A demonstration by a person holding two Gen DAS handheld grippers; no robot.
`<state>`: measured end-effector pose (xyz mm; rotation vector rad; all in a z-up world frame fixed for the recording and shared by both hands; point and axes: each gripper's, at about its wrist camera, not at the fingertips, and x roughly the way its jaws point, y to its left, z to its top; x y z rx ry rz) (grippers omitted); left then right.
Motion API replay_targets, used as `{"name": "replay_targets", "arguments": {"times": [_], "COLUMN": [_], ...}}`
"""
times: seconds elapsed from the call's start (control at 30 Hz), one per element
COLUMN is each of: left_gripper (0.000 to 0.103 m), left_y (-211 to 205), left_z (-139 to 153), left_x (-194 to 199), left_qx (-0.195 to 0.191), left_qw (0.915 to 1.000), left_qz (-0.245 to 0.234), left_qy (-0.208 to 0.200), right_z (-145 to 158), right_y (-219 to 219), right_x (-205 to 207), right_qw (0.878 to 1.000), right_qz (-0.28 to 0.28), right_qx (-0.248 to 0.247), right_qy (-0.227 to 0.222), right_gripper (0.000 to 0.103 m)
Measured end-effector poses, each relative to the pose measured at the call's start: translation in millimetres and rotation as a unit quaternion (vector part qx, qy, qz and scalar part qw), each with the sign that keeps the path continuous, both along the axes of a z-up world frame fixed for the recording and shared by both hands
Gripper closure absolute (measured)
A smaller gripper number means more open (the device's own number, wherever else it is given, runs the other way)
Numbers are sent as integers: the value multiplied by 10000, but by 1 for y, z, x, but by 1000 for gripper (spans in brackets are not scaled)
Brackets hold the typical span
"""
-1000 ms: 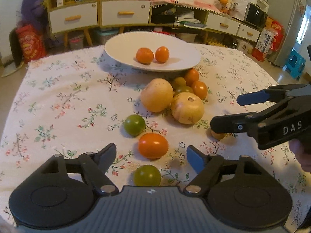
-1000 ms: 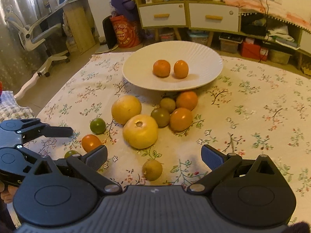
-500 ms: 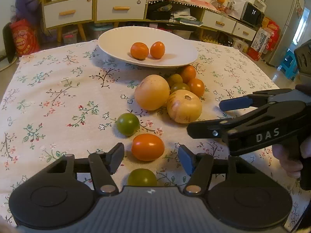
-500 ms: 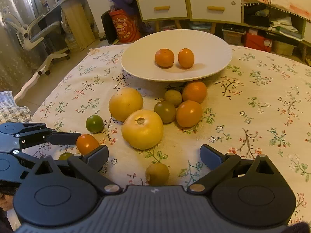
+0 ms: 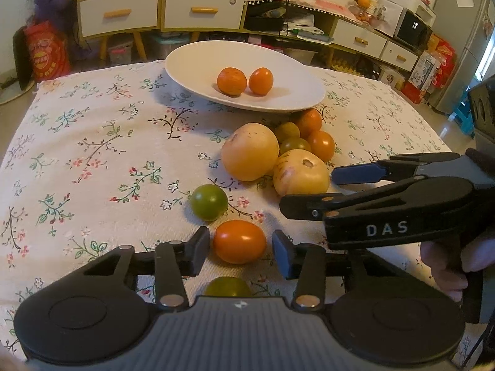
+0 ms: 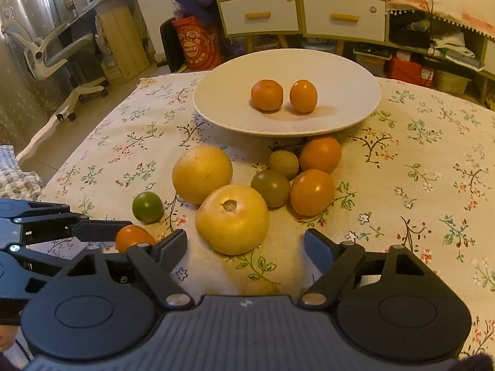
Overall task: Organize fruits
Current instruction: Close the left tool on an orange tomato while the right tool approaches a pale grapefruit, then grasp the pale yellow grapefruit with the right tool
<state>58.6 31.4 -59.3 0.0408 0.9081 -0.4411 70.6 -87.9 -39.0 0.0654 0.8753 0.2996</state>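
A white plate (image 5: 191, 61) holds two orange fruits (image 5: 232, 81) at the far side of the table. In front of it lies a cluster: two big yellow fruits (image 6: 232, 218), smaller orange and greenish ones (image 6: 312, 191), and a green tomato (image 5: 208, 201). My left gripper (image 5: 241, 247) is closing around an orange tomato (image 5: 239, 241); a thin gap shows at each pad. Another green tomato (image 5: 227, 286) sits half hidden under it. My right gripper (image 6: 246, 244) is closing too, its pads touching nothing, with a small brownish fruit (image 6: 261, 287) low between its fingers.
The table wears a floral cloth (image 5: 92, 154). A hand (image 5: 442, 262) holds the right gripper at the right of the left wrist view. Behind the table stand drawer cabinets (image 6: 343, 17), a red bag (image 6: 195, 46) and an office chair (image 6: 55, 58).
Both pairs of jaws have narrowed, the left around the orange tomato. Both grippers have crept forward; the brownish fruit now lies closer under the right gripper's body.
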Motion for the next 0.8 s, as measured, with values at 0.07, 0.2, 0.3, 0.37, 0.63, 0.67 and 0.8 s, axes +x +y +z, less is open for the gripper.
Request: {"name": "replay_targets", "arguments": {"times": [0.07,0.2,0.3,0.37,0.63,0.67,0.8], "left_gripper": [86,88,88,88,89,89,89], "left_y": [0,-1,-2,-2,-3,-3,-3], "left_z": [0,0,0,0,0,0,0], "left_x": [0,0,0,0,-1,-1,-1], "left_qx": [5,42,53,62,78,80,79], "left_qw": [10000,10000,10000,10000,10000,10000,10000], "left_qz": [4,-19,-19,-23,-29,-31,-29], "left_qy": [16,12,13,11,6,5,4], "right_z": [0,-1,-1,-1,0,0,0], "right_y": [2,5,8,8,11,11,12], "right_x": [1,3,3,2,0,0,-1], "right_qw": [10000,9999,9998,9997,9994,9994,9995], "right_qz": [14,42,64,58,140,160,163], "right_qx": [-21,-104,-188,-212,-235,-221,-207], "right_qy": [-14,-49,-93,-114,-188,-193,-187], "right_gripper": [27,34,37,39,52,54,56]}}
